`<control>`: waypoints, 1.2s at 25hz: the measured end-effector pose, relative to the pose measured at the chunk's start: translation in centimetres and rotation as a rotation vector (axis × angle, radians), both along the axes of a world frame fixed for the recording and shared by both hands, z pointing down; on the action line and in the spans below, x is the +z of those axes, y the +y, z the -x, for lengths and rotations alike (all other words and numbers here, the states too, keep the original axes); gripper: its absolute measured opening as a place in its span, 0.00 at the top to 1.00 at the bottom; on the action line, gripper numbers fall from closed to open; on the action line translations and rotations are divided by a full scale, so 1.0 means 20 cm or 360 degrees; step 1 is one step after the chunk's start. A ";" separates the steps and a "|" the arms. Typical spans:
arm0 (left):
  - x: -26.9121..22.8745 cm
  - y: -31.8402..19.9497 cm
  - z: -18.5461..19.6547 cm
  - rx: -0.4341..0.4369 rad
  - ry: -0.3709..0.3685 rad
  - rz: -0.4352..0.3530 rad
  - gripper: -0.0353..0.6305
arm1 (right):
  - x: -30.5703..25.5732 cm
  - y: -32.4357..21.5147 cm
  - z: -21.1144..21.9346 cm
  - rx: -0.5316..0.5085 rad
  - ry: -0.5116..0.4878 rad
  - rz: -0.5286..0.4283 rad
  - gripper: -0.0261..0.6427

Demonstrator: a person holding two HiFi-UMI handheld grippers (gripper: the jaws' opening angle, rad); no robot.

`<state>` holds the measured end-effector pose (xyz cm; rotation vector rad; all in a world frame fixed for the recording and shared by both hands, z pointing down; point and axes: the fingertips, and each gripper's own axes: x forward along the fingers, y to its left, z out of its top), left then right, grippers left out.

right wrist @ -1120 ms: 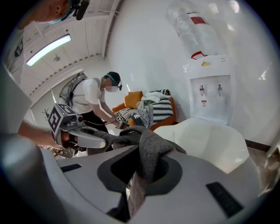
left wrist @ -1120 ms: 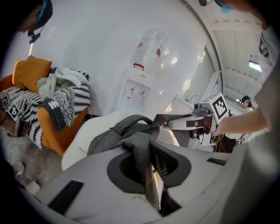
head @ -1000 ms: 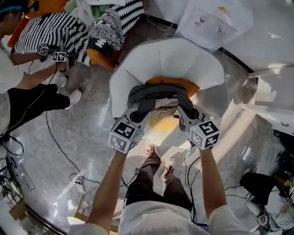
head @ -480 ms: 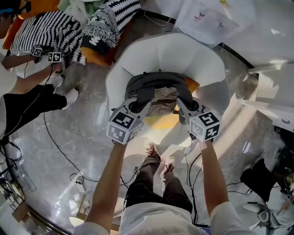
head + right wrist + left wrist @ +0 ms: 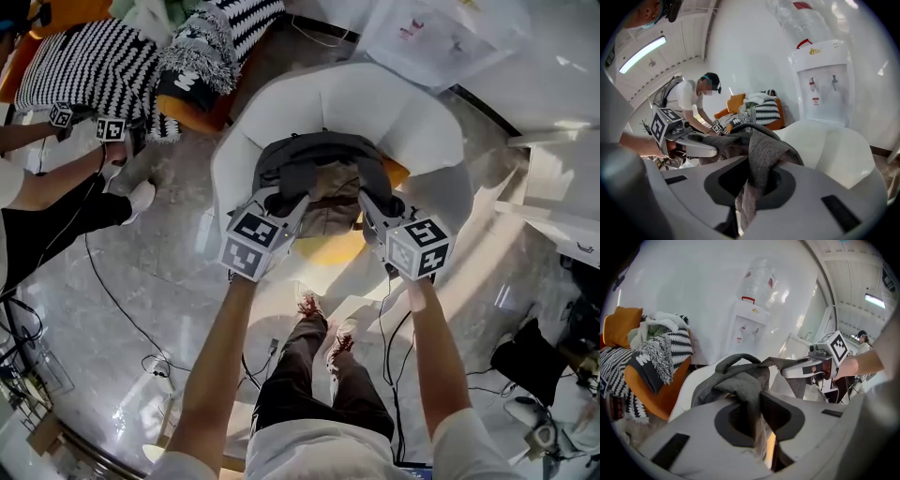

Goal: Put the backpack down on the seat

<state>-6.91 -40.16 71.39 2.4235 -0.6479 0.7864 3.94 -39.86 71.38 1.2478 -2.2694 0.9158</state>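
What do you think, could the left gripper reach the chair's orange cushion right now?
Probably not: the left gripper is shut on the backpack, which also covers most of the orange cushion.

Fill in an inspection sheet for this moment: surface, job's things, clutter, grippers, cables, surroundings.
Surface: white armchair with a yellow-orange seat cushion; pale marble floor around it.
Job's things: grey backpack held by its straps over the seat, in front of the backrest; whether it rests on the cushion cannot be told.
Clutter: black-and-white striped throws piled on an orange chair at upper left.
Grippers: left gripper and right gripper each shut on a backpack strap.
Cables: black cables trail across the floor.
Surroundings: a second person with grippers at left; water dispenser behind the armchair.
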 end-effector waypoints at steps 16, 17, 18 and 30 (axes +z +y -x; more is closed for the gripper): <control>0.22 -0.19 -0.01 -0.0133 -0.0016 0.0013 0.86 | 0.17 -0.19 0.05 0.0094 -0.0020 -0.0008 0.91; 0.23 -0.20 0.00 -0.0142 -0.0020 0.0016 0.86 | 0.18 -0.20 0.05 0.0095 -0.0016 -0.0006 0.91; 0.24 -0.22 0.00 -0.0151 -0.0025 0.0017 0.86 | 0.18 -0.22 0.05 0.0094 -0.0011 -0.0004 0.91; 0.41 -0.34 0.00 -0.0182 -0.0094 0.0073 0.85 | 0.31 -0.35 0.04 0.0045 0.0074 0.0011 0.91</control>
